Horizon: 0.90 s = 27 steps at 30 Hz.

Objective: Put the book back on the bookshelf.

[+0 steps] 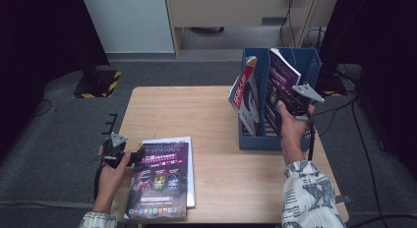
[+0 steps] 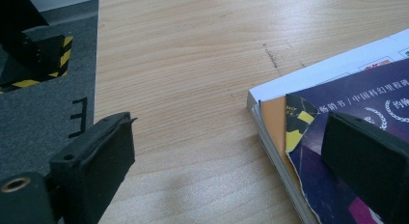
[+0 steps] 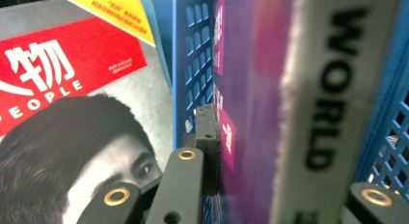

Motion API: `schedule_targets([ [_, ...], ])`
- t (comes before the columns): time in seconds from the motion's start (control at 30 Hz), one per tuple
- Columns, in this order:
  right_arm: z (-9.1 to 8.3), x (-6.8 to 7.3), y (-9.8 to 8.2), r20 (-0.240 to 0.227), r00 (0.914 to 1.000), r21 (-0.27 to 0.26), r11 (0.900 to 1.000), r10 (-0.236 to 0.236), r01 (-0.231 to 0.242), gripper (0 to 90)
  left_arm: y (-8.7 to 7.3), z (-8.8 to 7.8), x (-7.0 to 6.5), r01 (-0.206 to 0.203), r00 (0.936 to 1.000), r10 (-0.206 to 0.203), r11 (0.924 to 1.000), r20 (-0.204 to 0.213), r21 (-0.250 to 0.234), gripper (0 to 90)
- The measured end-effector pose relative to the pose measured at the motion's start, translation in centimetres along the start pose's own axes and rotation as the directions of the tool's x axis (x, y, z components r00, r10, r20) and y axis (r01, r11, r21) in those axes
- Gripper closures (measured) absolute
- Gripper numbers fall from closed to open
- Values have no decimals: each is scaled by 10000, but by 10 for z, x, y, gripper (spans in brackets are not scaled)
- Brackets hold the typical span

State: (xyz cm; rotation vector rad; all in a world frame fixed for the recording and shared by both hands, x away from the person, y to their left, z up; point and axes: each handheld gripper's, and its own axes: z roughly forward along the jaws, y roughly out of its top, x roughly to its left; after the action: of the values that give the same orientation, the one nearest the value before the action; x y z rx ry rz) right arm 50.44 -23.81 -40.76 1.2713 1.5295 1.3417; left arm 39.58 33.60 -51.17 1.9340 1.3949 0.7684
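From the high view, a person is standing at the near edge of a pale wooden worktop (image 1: 216,120), a gripper in each hand. The right gripper (image 1: 291,104) is reaching into a blue file holder (image 1: 255,139) at the far right of the worktop and is clamping a purple magazine (image 1: 280,83), which is standing upright and slightly tilted in the holder's right compartment; a red-and-white magazine (image 1: 244,93) is leaning in the compartment to its left. The left gripper (image 1: 129,156) is sitting low at the near left, at the left edge of a small stack of magazines (image 1: 160,176) lying flat – a dark purple cover on top, a white one showing beneath it. In the left gripper view, the two black jaws are standing well apart: one is hanging over bare wood, the other is hovering over the torn, dog-eared corner of the stack's top cover (image 2: 337,108), and nothing is pressing between them. In the right gripper view, the jaws are pinching the purple magazine (image 3: 255,89) close to its pale spine, which is reading "WORLD" – the blue lattice divider (image 3: 193,55) is rising just beside it, and beyond that the red-and-white magazine (image 3: 72,89) is showing "PEOPLE" on its cover.
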Motion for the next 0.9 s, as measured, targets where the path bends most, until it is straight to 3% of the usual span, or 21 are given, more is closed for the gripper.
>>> schedule_targets([
  [0.5, 0, 6, -9, -435, 9988, 791, 9966, -204, 238, 812, 0, -1, -1, -12, 10000, 12, 10000, 3, 2, 45],
  [0.9, -8, 3, 1, -860, 9961, 536, 9982, -211, 258, 801, 0, 0, 0, 44, 10000, -44, 10000, -36, -15, 45],
])
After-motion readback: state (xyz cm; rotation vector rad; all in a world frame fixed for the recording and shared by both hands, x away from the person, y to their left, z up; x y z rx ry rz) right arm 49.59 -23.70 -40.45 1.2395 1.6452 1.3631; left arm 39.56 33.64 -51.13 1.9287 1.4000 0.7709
